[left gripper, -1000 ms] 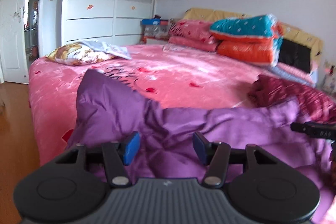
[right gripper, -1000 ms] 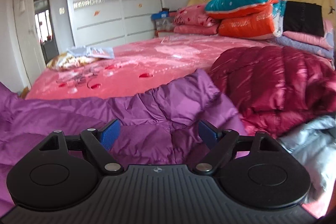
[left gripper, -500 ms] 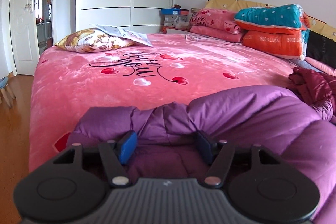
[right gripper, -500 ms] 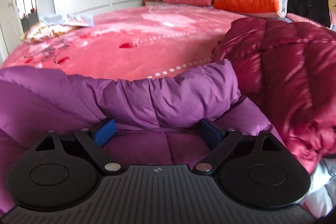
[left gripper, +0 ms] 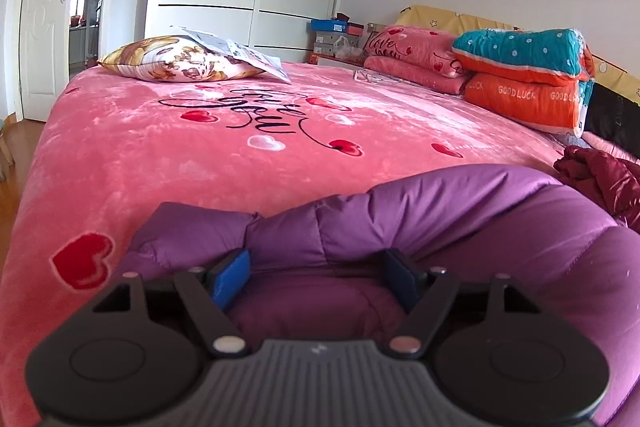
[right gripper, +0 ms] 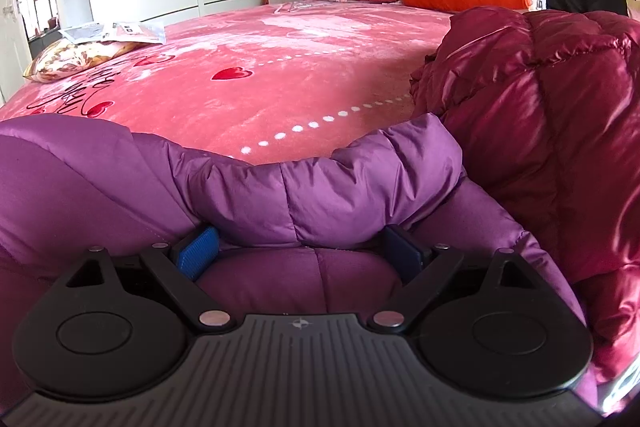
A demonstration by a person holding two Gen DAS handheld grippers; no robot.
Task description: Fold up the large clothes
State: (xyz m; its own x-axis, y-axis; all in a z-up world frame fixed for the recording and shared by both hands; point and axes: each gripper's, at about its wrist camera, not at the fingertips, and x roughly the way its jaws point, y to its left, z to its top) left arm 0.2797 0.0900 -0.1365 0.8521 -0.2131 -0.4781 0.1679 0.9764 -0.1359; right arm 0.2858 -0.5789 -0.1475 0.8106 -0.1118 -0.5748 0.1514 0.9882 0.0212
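Note:
A purple padded coat (left gripper: 460,219) lies at the near edge of a bed with a pink blanket (left gripper: 240,155). It also shows in the right wrist view (right gripper: 328,191). My left gripper (left gripper: 316,277) is open, its jaws wide apart and pushed low into the coat's left part, under a bulging fold. My right gripper (right gripper: 298,251) is open too, its jaws wide and tucked under a puffy purple fold at the coat's right end. Neither gripper pinches fabric.
A dark red padded jacket (right gripper: 552,115) lies bunched right beside the purple coat. Folded quilts (left gripper: 524,83) and pink pillows (left gripper: 408,55) are stacked at the bed's head. A floral pillow with papers (left gripper: 176,61) lies far left. Wooden floor (left gripper: 12,163) runs along the left.
Both grippers dropped low and pushed forward into the purple coat. The coat went from spread and crumpled to bulging folds rising over the fingertips. The jaws stayed wide.

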